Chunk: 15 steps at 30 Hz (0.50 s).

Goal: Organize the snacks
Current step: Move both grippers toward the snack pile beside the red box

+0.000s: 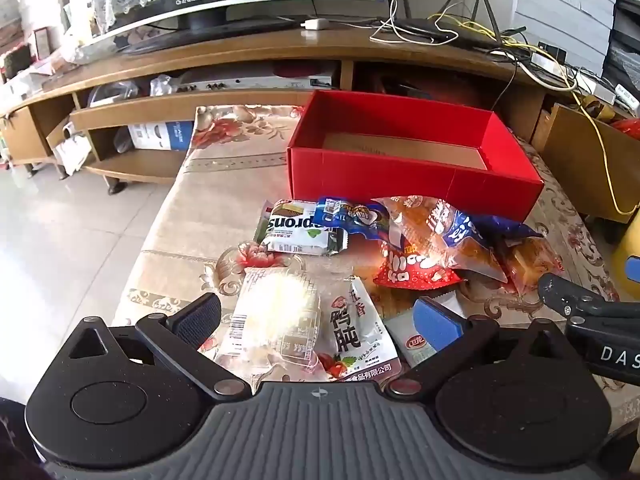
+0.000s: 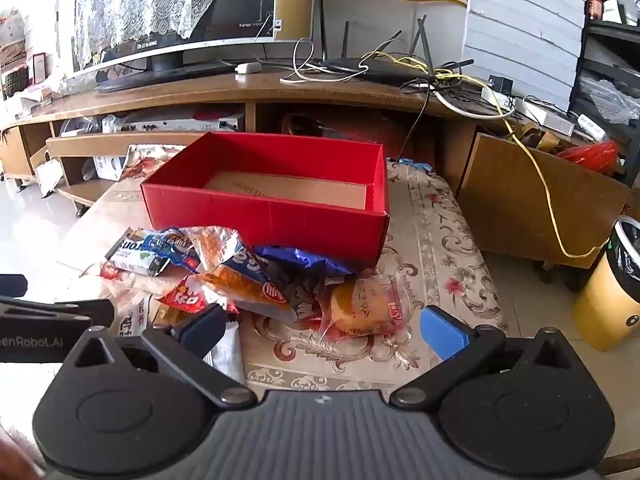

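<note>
An open red box with a bare cardboard floor stands at the far side of a floral-cloth table. Snack packets lie in a heap in front of it: a green-white biscuit pack, a blue packet, an orange-clear bag, a red packet. My left gripper is open, its jaws either side of a clear glinting packet and a duck-snack packet. My right gripper is open just short of a clear-wrapped orange bun.
A wooden TV stand with a monitor, router and tangled cables runs behind the table. A yellow bin stands on the floor at the right. Tiled floor lies to the left. The right gripper's body shows at the left view's right edge.
</note>
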Motion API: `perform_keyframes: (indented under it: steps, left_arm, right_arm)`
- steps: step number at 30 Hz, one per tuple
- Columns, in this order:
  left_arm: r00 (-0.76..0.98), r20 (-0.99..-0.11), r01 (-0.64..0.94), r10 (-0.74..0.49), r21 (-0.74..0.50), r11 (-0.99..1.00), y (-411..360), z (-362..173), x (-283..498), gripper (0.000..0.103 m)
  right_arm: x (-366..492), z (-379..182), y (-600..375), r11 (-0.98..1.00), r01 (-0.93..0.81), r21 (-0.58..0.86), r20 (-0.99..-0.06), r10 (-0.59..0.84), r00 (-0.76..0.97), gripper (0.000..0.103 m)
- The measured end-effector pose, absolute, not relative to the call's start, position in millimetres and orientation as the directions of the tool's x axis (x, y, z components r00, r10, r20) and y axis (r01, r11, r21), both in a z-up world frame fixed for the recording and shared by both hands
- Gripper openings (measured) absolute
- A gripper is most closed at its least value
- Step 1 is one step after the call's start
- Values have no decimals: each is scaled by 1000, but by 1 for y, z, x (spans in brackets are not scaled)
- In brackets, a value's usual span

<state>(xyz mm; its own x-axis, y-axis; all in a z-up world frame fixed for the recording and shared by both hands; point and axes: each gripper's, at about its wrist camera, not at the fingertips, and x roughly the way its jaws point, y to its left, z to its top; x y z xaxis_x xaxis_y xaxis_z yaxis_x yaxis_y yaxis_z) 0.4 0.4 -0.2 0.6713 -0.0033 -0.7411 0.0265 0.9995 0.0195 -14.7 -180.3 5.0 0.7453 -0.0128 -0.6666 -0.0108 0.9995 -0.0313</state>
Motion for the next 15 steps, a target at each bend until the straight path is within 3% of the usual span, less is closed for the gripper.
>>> perform_keyframes:
  steps: [15]
  left_arm:
    - [637,-771,26,14,39,999,1,-8,-3,103]
  right_arm:
    - [-14,-7,-171,998,-39,-49,-704,-7,711,102]
